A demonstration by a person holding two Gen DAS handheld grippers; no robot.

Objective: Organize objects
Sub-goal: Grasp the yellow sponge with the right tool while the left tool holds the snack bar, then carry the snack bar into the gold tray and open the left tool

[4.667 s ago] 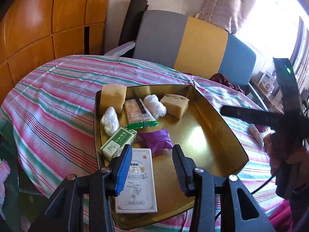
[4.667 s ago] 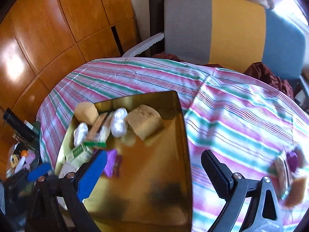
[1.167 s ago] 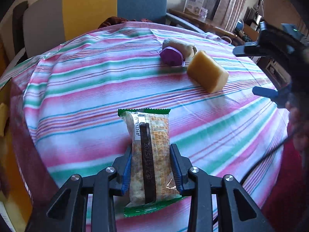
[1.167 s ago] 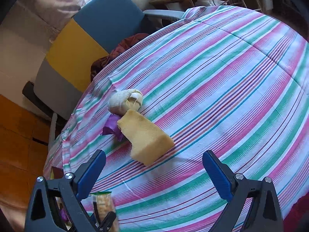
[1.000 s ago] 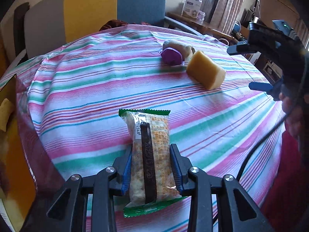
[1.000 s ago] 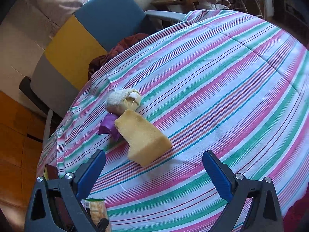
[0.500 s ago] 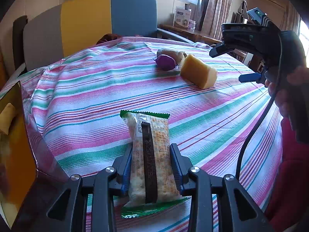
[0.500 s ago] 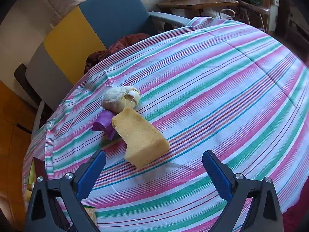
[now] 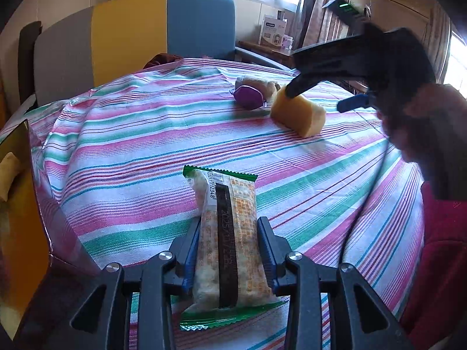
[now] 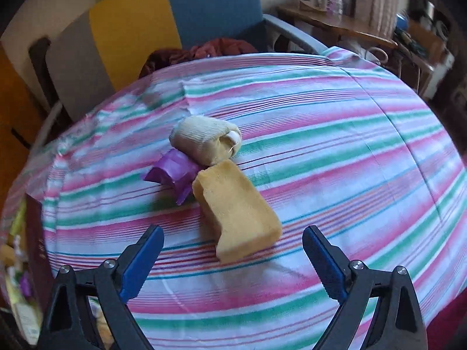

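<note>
I count one snack packet (image 9: 230, 230), green-edged, in front of me. One yellow sponge block (image 10: 236, 210) out on the striped cloth. One purple pouch (image 10: 172, 172) touching it, and one beige rolled cloth (image 10: 204, 140) just behind. That makes four loose things on the cloth. One gold tray (image 9: 17, 204) at the edge, with one more yellow piece (image 9: 8, 172) showing inside it; its other contents are too blurred to count.

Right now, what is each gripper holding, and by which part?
The left gripper holds the snack packet by its long sides, near the lower end. The right gripper holds nothing; its jaws are closing just short of the sponge.
</note>
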